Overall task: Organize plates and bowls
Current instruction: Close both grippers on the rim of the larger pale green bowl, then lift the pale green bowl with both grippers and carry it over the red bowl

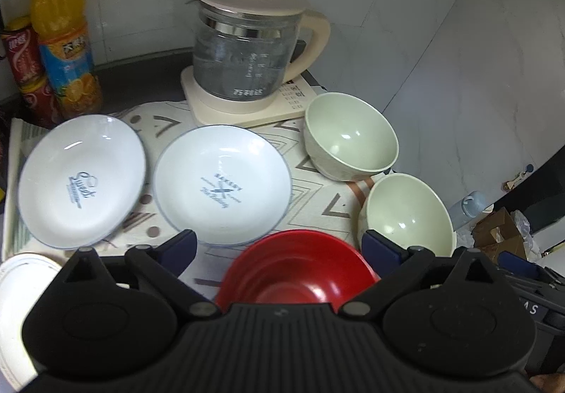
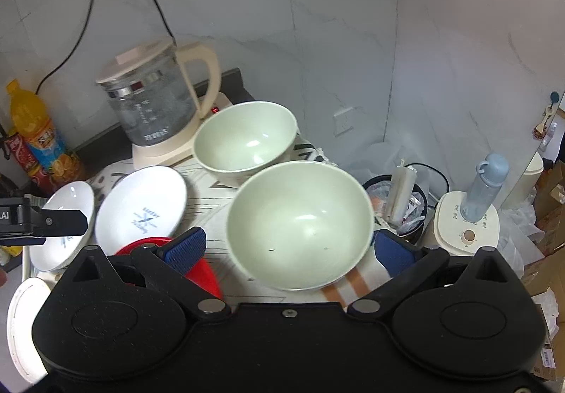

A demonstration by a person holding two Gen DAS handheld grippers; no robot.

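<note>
**Both grippers spread above the dishes, nothing yet picked up**

Nothing is held by either tool. The left gripper (image 1: 280,244) is seen with its jaws spread wide, hovering over the red bowl (image 1: 296,269) at the near edge of the patterned cloth (image 1: 317,195). The right gripper (image 2: 287,244) is likewise released, its blue pads standing on either side of the near green bowl (image 2: 300,223) without clear contact; whether the pads touch the rim cannot be told.

On the cloth, two white plates are laid side by side toward the left edge: the left plate (image 1: 83,179) and the middle plate (image 1: 222,184). A second, far green bowl (image 1: 351,136) is set toward the back right corner, just in front of the kettle (image 1: 247,50). A white lid-like disc (image 1: 21,304) is partly seen at the near left corner. Bottles (image 1: 61,36) are stood at the back left.

The step in hand is judged to be the approach to a first grasp, probably of the near green bowl. For the next move, the right jaws would need to be lowered over the rim and closed on its wall, so that the bowl can be nested into its green twin; the plates remain to be stacked.
</note>
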